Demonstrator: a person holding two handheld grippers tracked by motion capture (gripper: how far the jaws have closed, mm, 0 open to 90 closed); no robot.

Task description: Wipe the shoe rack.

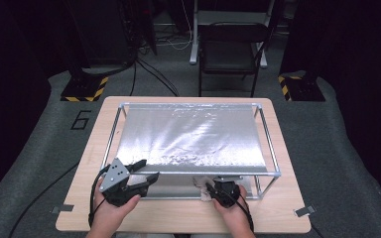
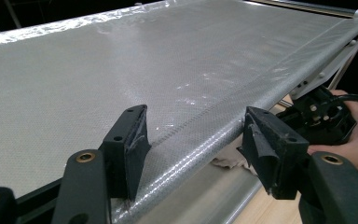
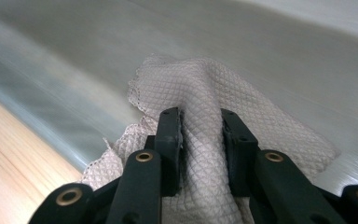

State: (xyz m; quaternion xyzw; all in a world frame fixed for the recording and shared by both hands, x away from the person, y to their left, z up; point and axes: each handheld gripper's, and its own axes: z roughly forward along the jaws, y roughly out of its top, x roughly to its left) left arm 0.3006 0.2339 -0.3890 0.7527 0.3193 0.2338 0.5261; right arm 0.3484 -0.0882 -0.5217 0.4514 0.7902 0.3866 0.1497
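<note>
A silvery mesh sheet (image 1: 193, 134) (image 2: 121, 60) is stretched flat over a metal frame (image 1: 274, 161) on the wooden table (image 1: 178, 218). My left gripper (image 1: 147, 171) (image 2: 196, 135) stands open at the sheet's near left edge, one jaw over the sheet and one past its rim, with nothing between them. Under the top sheet, at the front right, my right gripper (image 1: 212, 191) (image 3: 200, 116) is shut on a fold of a white quilted cloth (image 3: 186, 79) (image 1: 201, 184). The cloth rests on a lower silvery sheet (image 3: 261, 46).
A black folding chair (image 1: 228, 49) stands beyond the table. Two black bases with yellow stripes (image 1: 84, 89) (image 1: 297, 87) sit on the grey floor at either side. Tape strips (image 1: 62, 208) (image 1: 303, 211) mark the table's near corners.
</note>
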